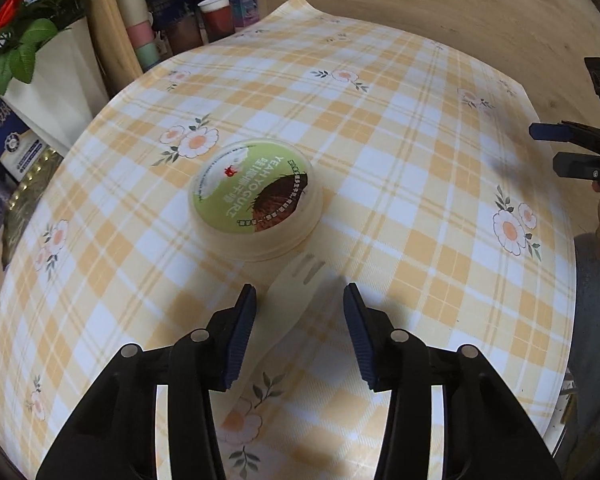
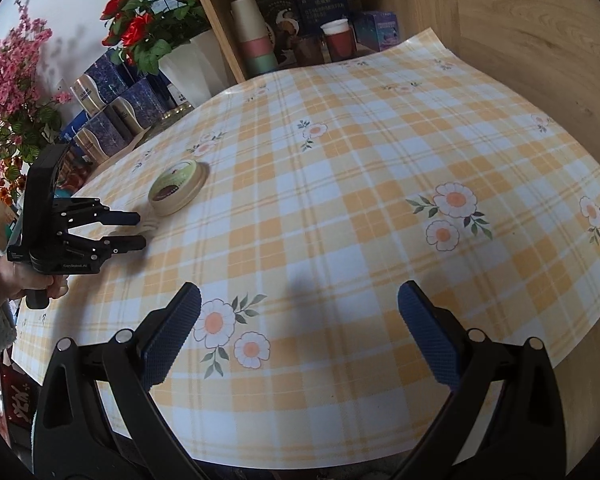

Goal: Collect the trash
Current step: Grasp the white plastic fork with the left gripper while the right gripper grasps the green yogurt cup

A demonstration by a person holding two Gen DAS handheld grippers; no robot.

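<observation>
A round yogurt cup (image 1: 258, 200) with a green and brown lid lies on the checked tablecloth (image 1: 400, 168). A pale plastic spork (image 1: 288, 300) lies just in front of it, prongs toward the cup. My left gripper (image 1: 300, 300) is open, its fingers on either side of the spork's head, low over the cloth. In the right wrist view the cup (image 2: 177, 187) and the left gripper (image 2: 142, 230) are at the left. My right gripper (image 2: 300, 304) is open and empty above bare cloth, far from the cup.
A wooden shelf at the back holds stacked paper cups (image 2: 256, 36), a red cup (image 2: 339, 40) and boxes (image 2: 376, 30). A white vase of red flowers (image 2: 152, 28), pink flowers and blue boxes (image 2: 112, 112) stand at the left. Wood wall on the right.
</observation>
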